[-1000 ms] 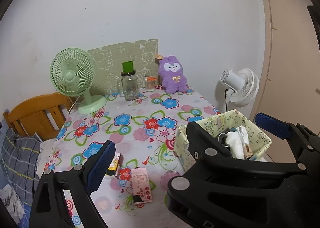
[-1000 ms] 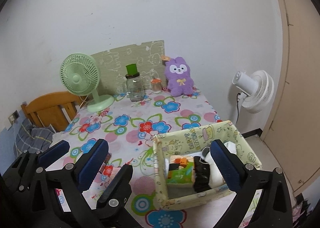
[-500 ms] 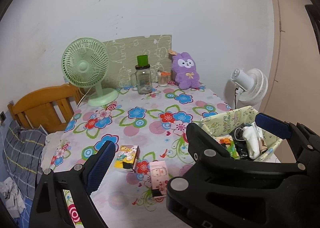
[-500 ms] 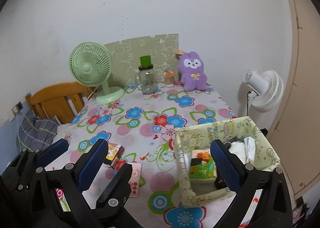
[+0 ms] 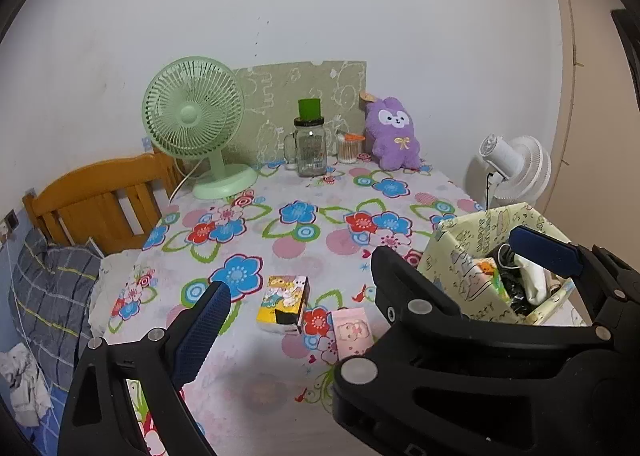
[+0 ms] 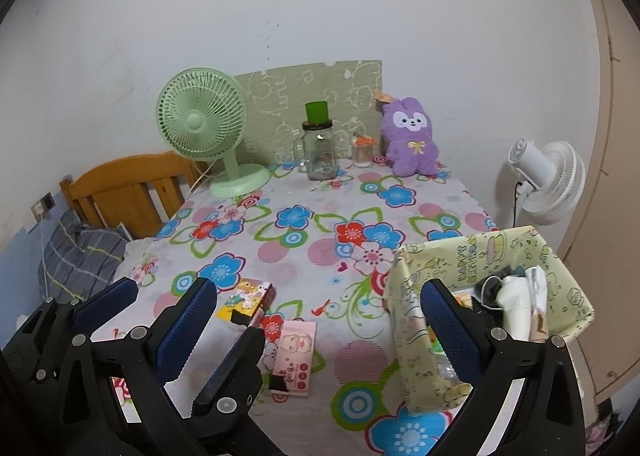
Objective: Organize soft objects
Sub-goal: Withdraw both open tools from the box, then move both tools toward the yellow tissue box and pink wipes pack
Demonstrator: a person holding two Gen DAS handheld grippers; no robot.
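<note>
Purple plush rabbit (image 5: 394,133) sits upper centre, against the wall, beside a glass jar (image 5: 310,148) and green desk fan (image 5: 198,124); the yellow fabric bin (image 6: 496,256) at right holds mixed items; the left gripper (image 5: 372,276) and right gripper (image 6: 320,320) both gape wide, holding nothing; a tissue pack (image 5: 354,330) and small box (image 5: 284,304) lie lower centre on the floral tablecloth (image 5: 304,208).

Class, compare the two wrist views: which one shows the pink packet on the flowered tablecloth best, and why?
The right wrist view: the pink packet lies whole between the open tongs, down to its near end. In the left wrist view the packet has its near end cut off by a black tong.
</note>
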